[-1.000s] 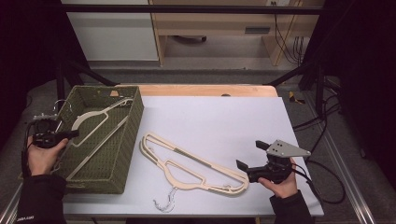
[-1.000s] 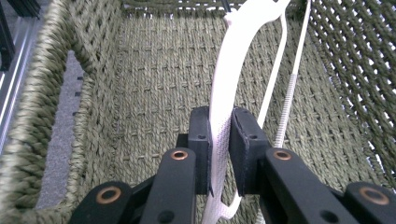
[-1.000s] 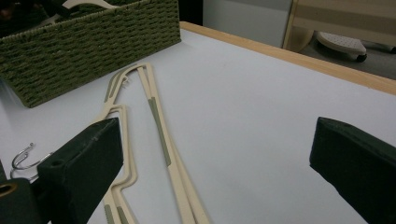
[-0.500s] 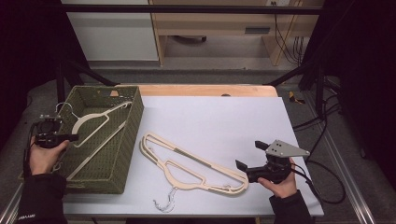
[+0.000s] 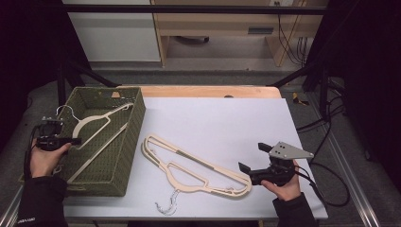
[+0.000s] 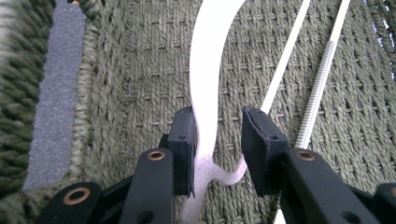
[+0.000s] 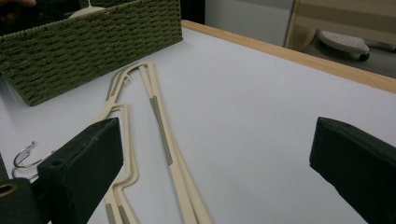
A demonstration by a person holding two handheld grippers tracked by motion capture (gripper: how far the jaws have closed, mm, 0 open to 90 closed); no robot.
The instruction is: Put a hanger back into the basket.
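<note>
A cream hanger [image 5: 94,122] with a wire hook lies inside the green woven basket [image 5: 135,127] at the table's left. My left gripper [image 5: 75,140] reaches over the basket's left rim. In the left gripper view its jaws [image 6: 217,135] stand open around the hanger's arm [image 6: 210,70]: the left jaw touches it and a gap shows at the right jaw. Two more cream hangers [image 5: 198,170] lie stacked on the white table [image 5: 227,127], with their metal hook [image 5: 165,205] near the front edge. My right gripper [image 5: 252,156] is wide open just right of them, holding nothing [image 7: 217,140].
The basket wall [image 7: 93,42] stands beyond the stacked hangers [image 7: 159,121] in the right gripper view. A wooden strip [image 5: 208,91] borders the table's far edge. Cables [image 5: 326,189] trail off the right side.
My left gripper has edged slightly to the right over the basket rim. The right gripper and the table hangers have stayed put.
</note>
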